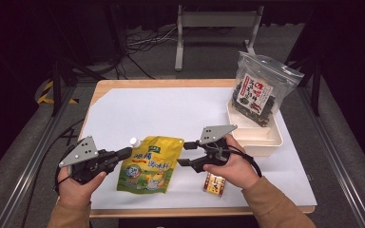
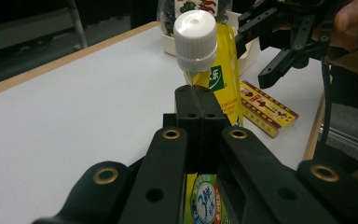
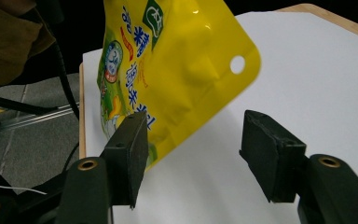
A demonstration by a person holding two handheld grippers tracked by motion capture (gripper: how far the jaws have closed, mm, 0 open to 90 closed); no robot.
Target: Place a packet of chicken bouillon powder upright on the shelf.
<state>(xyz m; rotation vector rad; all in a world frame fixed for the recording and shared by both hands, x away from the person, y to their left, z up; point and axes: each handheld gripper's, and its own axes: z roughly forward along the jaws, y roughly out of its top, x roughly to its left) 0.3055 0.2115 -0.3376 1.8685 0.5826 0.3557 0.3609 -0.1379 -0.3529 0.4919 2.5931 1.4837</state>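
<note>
The bench (image 1: 123,109) carries a yellow pouch (image 1: 148,164) lying between both hands, long axis running away from the person. The left gripper (image 1: 123,153) has its jaws clamped on the pouch's edge just below the white cap (image 1: 134,141). The right gripper (image 1: 184,153) stands with jaws wide apart, empty, facing the pouch's corner. A small red box (image 1: 215,184) lies beside, the white tray (image 1: 266,137) with its bag of dark snacks (image 1: 258,90) well apart.

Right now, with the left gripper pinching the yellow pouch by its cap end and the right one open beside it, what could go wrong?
The left gripper pinches only a thin edge under the white cap, so the yellow pouch could slip or swing. The right gripper is open near the pouch's corner and may knock it rather than grip. The small red box lies close under the right hand.
</note>
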